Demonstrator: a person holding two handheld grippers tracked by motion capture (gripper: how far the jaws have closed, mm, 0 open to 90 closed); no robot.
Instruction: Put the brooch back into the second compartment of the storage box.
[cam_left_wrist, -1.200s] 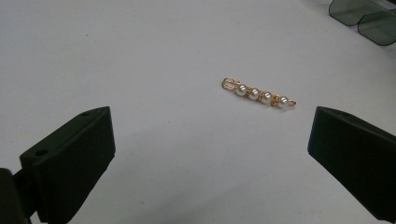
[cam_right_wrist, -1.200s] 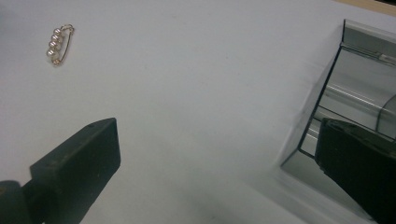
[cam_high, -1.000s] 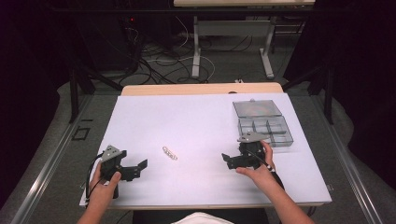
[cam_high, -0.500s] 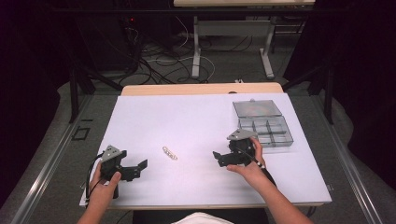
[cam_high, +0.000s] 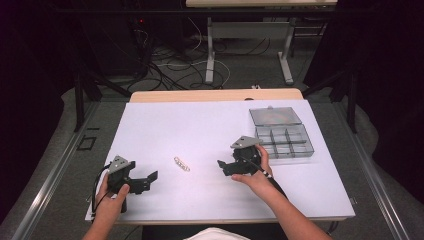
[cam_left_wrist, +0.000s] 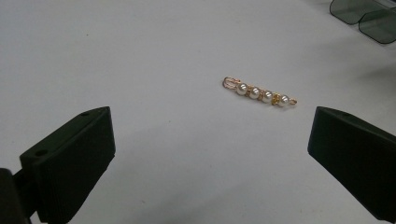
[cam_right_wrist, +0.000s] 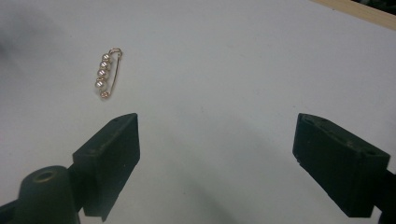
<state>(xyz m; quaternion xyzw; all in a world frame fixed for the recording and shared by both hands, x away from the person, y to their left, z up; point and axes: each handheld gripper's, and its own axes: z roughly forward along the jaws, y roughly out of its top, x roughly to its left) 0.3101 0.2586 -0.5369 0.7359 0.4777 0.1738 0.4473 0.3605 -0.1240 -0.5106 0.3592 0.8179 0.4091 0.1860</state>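
Pearl pin (cam_left_wrist: 259, 92) flat on desk (cam_high: 210, 130): likely light, thin, delicate, slippery; grip across beaded bar w/ right claw (cam_high: 227, 165); both claws incl. left claw (cam_high: 148, 180) open, empty.

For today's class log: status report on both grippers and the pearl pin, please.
Left gripper open, empty. Right gripper open, empty. Pearl pin flat on white table between them, untouched. Nothing in the way.

A pearl pin (cam_high: 182, 163) is lying on the table (cam_high: 165, 125) between both grippers; a compartment box (cam_high: 284, 140) is sitting at far right.
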